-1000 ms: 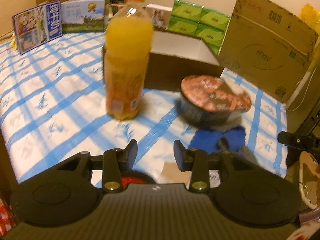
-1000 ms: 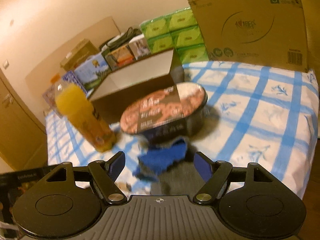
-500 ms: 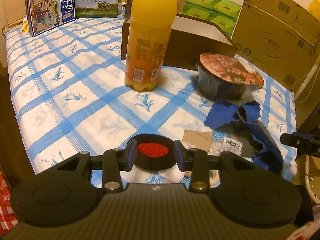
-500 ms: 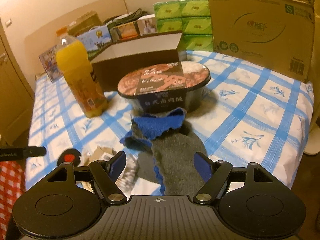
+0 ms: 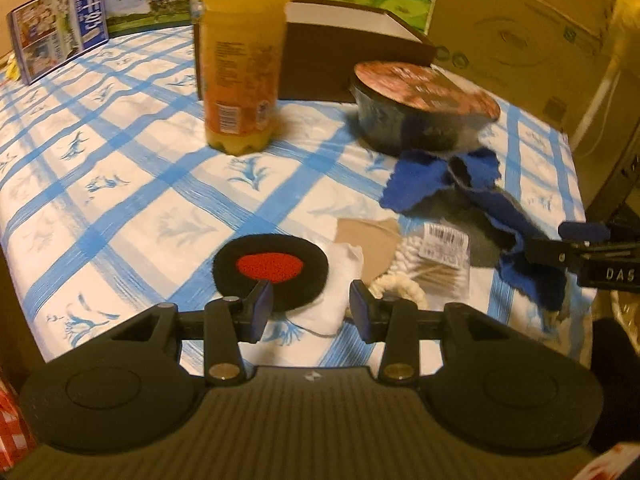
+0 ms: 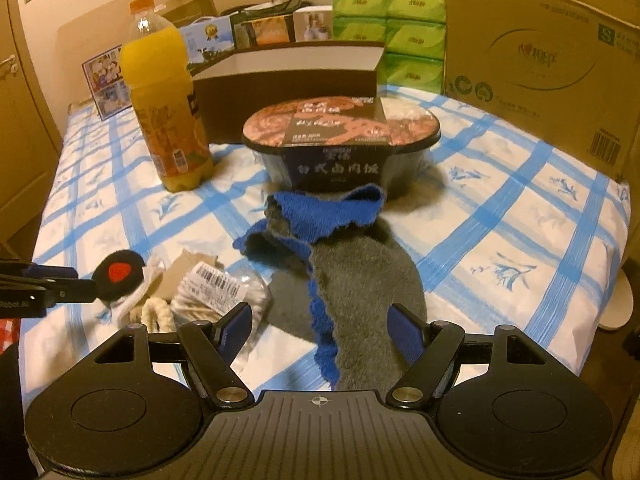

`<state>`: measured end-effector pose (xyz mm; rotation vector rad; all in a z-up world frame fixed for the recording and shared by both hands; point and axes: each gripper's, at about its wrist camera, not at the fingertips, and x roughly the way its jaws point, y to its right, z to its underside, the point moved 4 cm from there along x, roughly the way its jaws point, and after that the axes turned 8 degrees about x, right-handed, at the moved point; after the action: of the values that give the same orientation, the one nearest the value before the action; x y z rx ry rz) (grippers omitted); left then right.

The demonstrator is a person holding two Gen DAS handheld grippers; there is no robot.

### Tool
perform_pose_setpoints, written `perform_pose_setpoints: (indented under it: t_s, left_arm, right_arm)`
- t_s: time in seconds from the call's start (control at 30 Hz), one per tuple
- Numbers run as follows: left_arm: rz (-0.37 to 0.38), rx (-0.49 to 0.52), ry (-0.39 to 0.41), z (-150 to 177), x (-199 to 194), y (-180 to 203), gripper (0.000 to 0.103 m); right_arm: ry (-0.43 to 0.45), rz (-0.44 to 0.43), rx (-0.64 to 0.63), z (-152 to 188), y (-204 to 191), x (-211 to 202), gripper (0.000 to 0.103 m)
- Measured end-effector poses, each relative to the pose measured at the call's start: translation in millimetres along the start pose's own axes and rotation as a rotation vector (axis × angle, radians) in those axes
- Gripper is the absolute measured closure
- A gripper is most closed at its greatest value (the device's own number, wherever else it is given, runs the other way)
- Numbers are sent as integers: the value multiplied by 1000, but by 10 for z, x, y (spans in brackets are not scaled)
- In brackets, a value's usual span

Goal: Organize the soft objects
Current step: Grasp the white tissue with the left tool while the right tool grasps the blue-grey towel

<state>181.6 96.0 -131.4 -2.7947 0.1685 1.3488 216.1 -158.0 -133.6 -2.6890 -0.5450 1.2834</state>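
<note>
The right gripper is the one closest to the grey and blue sock. The sock lies flat on the blue-checked cloth, and it is long and thin. Its long way runs from near to far: the grey foot end is near, right between the two blue fingers, and the blue cuff end is far, just in front of the dark noodle bowl. The right fingers are wide apart, one on each side of the sock, and they are not pressing on it. I think the next move is to go down and pinch the sock across its thin way.

The left gripper is over the left side of the pile. Its fingers are partly open and hold nothing. Just past them lies the round black pad with a red middle, and a white soft cloth sits between the fingers, a bit farther out. A bag of cotton swabs and a white rope lie to the right of that, between the pad and the sock.

The open brown box is far back, behind the orange juice bottle.
</note>
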Motion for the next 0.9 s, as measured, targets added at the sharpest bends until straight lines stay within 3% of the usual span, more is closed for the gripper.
perform_pose_setpoints:
  t_s: [0.33, 0.7, 0.8, 0.9]
  left_arm:
    - [-3, 149, -70, 205, 288, 212, 67]
    - [-63, 271, -66, 240, 482, 321, 85]
    - [-79, 293, -57, 240, 493, 329, 100]
    - [-88, 294, -53, 248, 482, 302, 101]
  right_arm:
    - [-24, 8, 23, 65, 70, 52, 28]
    - [-38, 13, 38, 96, 124, 80, 28]
    - [-37, 14, 38, 94, 127, 74, 28]
    - [-32, 14, 41, 89, 137, 72, 28]
